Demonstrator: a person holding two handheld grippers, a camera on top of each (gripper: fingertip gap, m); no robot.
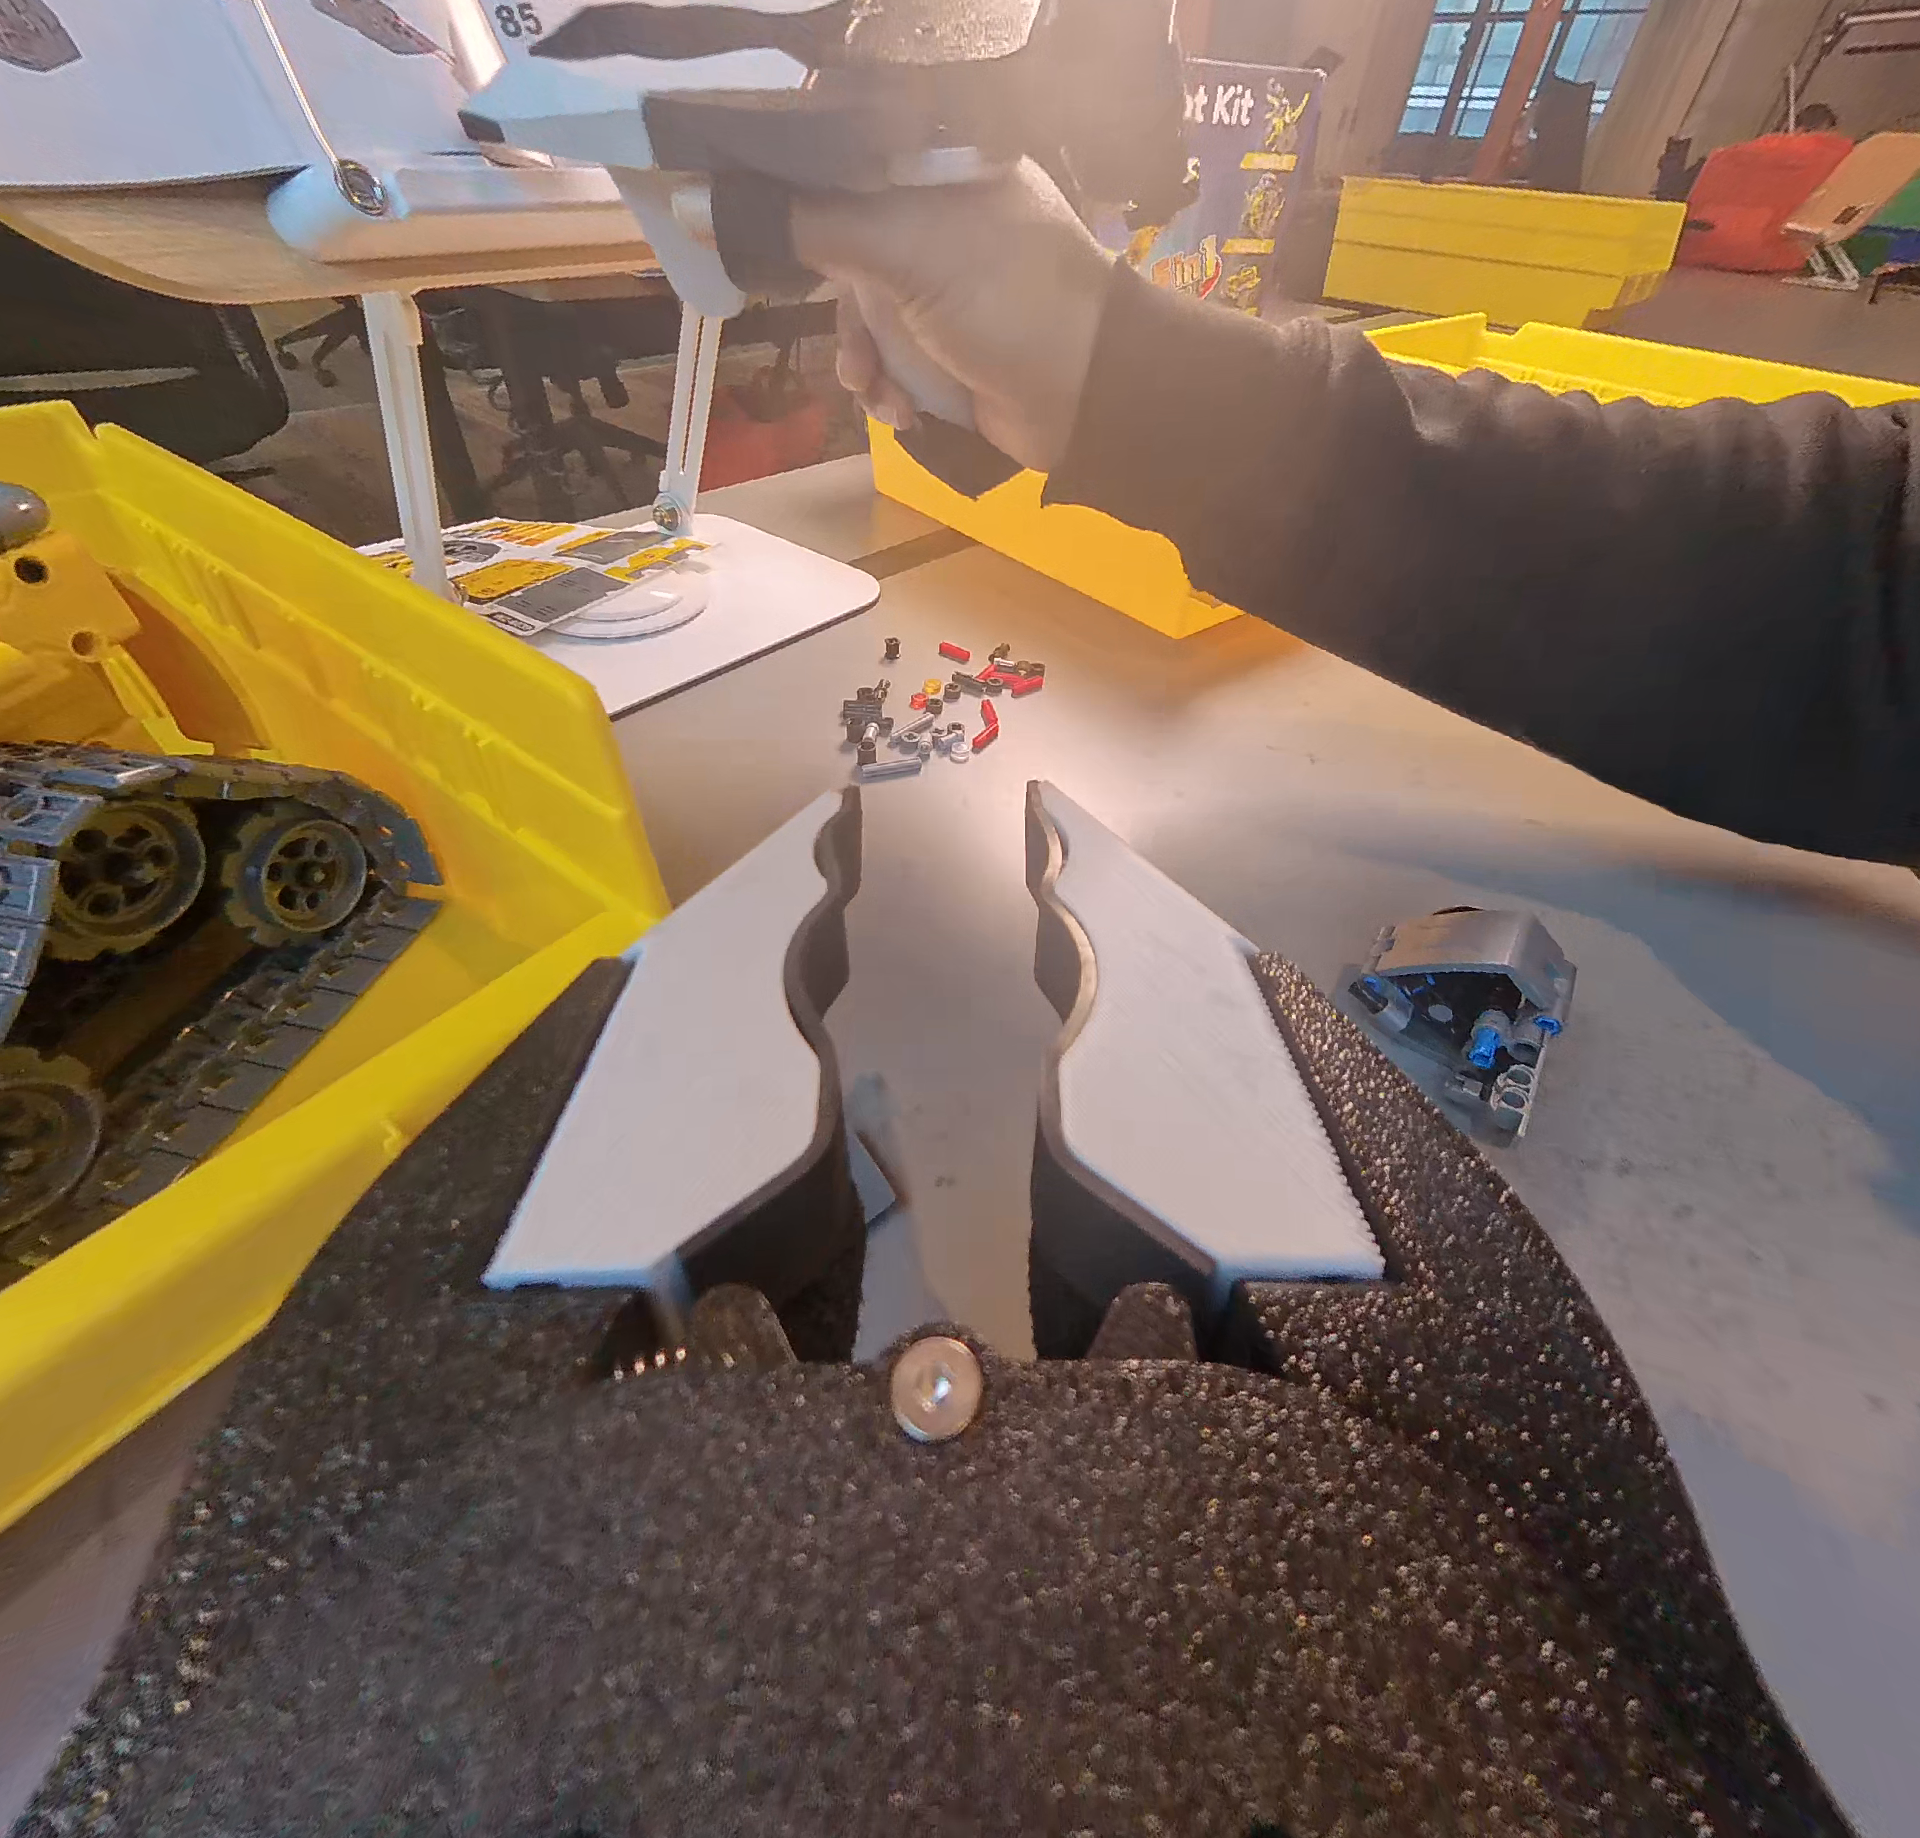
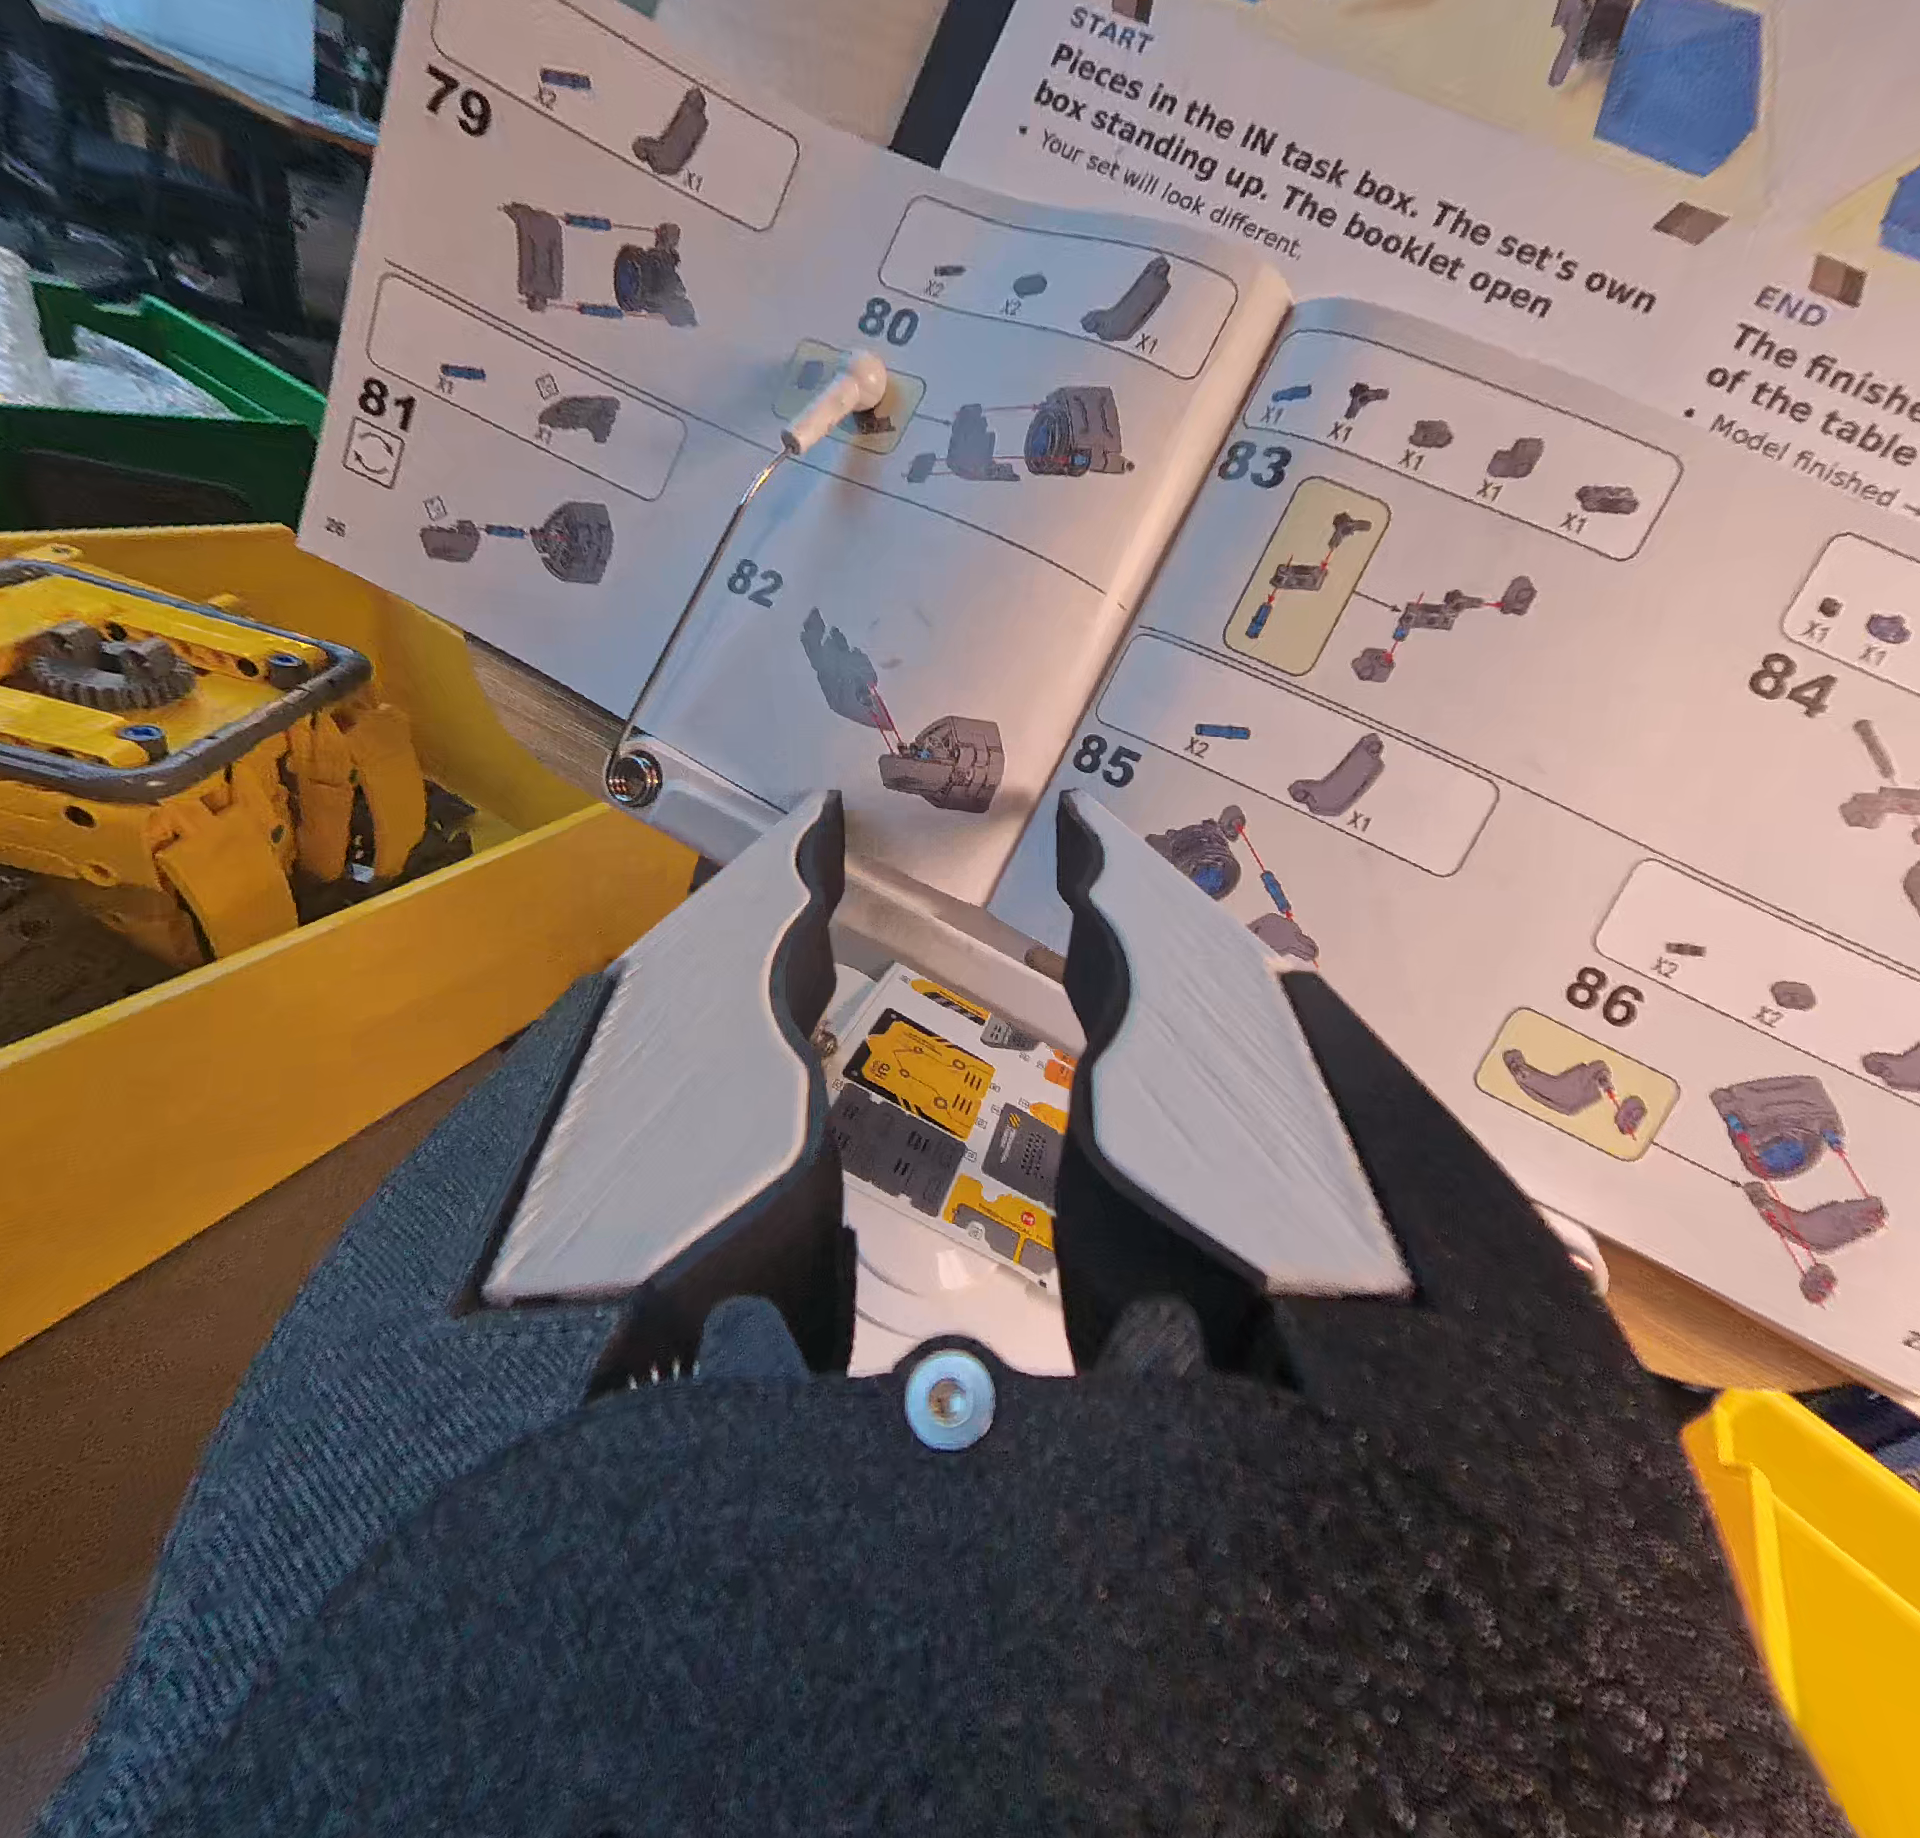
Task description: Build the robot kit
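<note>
My left gripper (image 1: 943, 801) is open and empty, low over the grey table. A small pile of black, red and grey building pieces (image 1: 935, 708) lies just beyond its fingertips. A small grey and blue sub-assembly (image 1: 1475, 1009) lies on the table to its right. My right gripper (image 2: 948, 817) is open and empty, raised close in front of an open instruction booklet (image 2: 935, 500) on a stand. The right gripper also shows in the left wrist view (image 1: 551, 48), held high in a person's hand (image 1: 966, 323), pointing left at the booklet (image 1: 125, 53).
A yellow bin (image 1: 416, 708) at the left holds a yellow tracked vehicle model (image 1: 156, 905), also seen in the right wrist view (image 2: 187, 749). A sticker sheet (image 2: 966, 1134) lies on the stand's white base (image 1: 769, 593). More yellow bins (image 1: 1060, 552) stand behind. A printed sheet (image 2: 1455, 126) stands behind the booklet. My hands' fingertips stand some 25 cm from each other.
</note>
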